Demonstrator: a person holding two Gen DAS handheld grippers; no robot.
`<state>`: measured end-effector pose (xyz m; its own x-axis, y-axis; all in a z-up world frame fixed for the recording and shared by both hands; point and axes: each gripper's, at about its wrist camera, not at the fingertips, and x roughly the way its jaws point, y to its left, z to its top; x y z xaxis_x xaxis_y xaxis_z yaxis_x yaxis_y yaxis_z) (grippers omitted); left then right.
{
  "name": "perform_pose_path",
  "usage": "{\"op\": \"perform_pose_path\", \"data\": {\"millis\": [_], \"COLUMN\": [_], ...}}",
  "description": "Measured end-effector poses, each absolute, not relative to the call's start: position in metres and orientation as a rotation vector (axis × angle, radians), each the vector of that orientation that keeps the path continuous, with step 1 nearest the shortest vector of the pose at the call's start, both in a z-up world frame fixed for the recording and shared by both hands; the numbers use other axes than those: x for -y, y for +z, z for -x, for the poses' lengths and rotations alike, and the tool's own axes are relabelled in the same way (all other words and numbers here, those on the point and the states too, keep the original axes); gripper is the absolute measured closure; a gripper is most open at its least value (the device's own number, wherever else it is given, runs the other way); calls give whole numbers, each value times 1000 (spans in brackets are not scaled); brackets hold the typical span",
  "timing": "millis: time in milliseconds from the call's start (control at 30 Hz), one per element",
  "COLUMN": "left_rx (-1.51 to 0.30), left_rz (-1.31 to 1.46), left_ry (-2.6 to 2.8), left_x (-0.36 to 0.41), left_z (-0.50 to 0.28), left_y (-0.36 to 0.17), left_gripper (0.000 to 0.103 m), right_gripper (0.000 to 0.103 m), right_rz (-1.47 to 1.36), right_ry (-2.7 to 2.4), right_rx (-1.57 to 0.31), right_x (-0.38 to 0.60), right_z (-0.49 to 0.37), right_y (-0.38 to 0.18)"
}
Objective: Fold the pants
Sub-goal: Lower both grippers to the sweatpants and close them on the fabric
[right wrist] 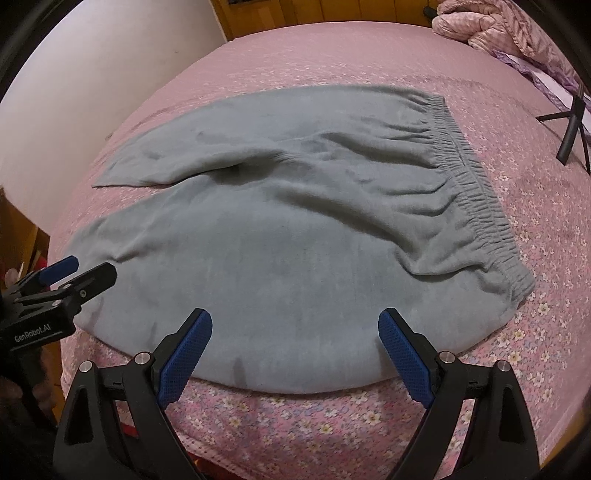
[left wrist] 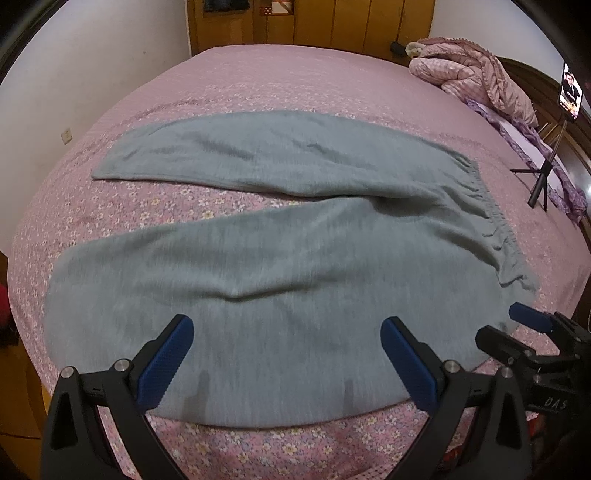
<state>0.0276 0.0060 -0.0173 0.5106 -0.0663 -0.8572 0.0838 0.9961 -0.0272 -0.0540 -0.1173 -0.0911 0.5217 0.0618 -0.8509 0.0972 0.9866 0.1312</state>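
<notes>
Grey-green pants [left wrist: 280, 236] lie spread flat on the pink flowered bed [left wrist: 258, 85], both legs pointing left and the elastic waistband [left wrist: 491, 210] at the right. My left gripper [left wrist: 286, 330] hovers open over the near leg, nothing between its blue pads. In the right wrist view the same pants [right wrist: 295, 221] fill the middle, waistband [right wrist: 476, 184] to the right. My right gripper [right wrist: 295, 325] stands open above the near edge of the cloth close to the hip. Each gripper shows in the other's view: the right one [left wrist: 517, 321] at the far right, the left one [right wrist: 81, 269] at the far left.
A pink quilted jacket [left wrist: 469, 74] is heaped at the bed's far right corner. A black tripod [left wrist: 543, 177] with a lit phone [left wrist: 570, 92] stands on the bed's right side. A white wall [left wrist: 74, 55] and wooden wardrobe [left wrist: 314, 22] lie beyond.
</notes>
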Motion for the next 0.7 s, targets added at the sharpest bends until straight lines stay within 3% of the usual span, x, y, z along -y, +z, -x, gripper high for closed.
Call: {"op": "perform_pose_path", "data": {"millis": [700], "left_rx": [-1091], "left_rz": [-47], "left_ry": [-118], "left_x": [-1], "left_z": [-102], "left_y": [-21], "left_gripper": [0], "right_gripper": [0], "right_rz": [-248], "right_ry": [-63], "right_rx": [-957], "right_x": [177], "right_z": [-8], "right_y": [-75]}}
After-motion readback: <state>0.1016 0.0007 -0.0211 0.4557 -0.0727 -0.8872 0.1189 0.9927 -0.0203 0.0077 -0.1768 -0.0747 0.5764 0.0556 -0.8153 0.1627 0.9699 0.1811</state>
